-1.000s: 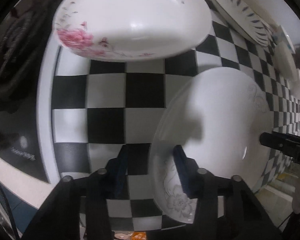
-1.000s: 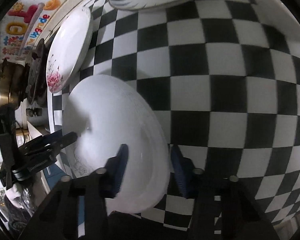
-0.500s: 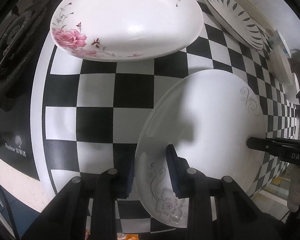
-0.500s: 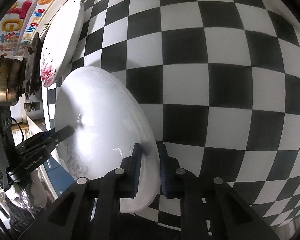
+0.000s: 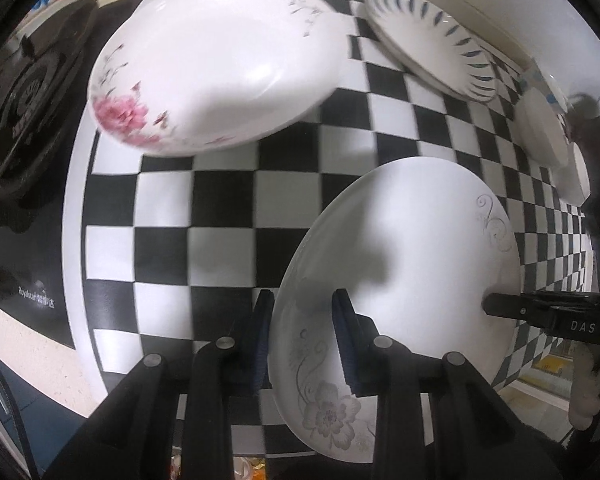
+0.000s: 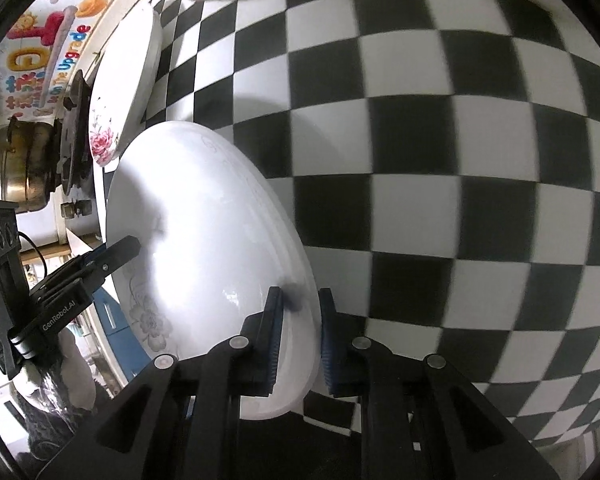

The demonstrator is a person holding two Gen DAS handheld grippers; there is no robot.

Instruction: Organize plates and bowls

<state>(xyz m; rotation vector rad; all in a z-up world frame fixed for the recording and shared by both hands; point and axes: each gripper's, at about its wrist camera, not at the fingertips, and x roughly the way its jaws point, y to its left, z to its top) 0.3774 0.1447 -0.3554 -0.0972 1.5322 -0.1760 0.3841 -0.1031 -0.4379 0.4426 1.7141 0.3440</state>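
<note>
Between both claws, over the checkered cloth — white plate with grey flower, held at both ends. Left gripper pinches its rim at 7 o'clock, right gripper clamps the opposite rim at 3 — neither nearer. Rose plate lies at 11 o'clock.

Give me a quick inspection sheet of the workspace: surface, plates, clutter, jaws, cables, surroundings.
Surface: checkered cloth over the counter.
Job's things: grey-flower plate gripped at opposite rims; pink-rose plate and blue-striped plate lie behind it; more white dishes at far right.
Clutter: nothing seen on the cloth.
Grippers: left gripper and right gripper each have jaws shut on the plate rim.
Cables: thin black cable beside the left gripper.
Surroundings: stove, brass pot, colourful wall sticker.
</note>
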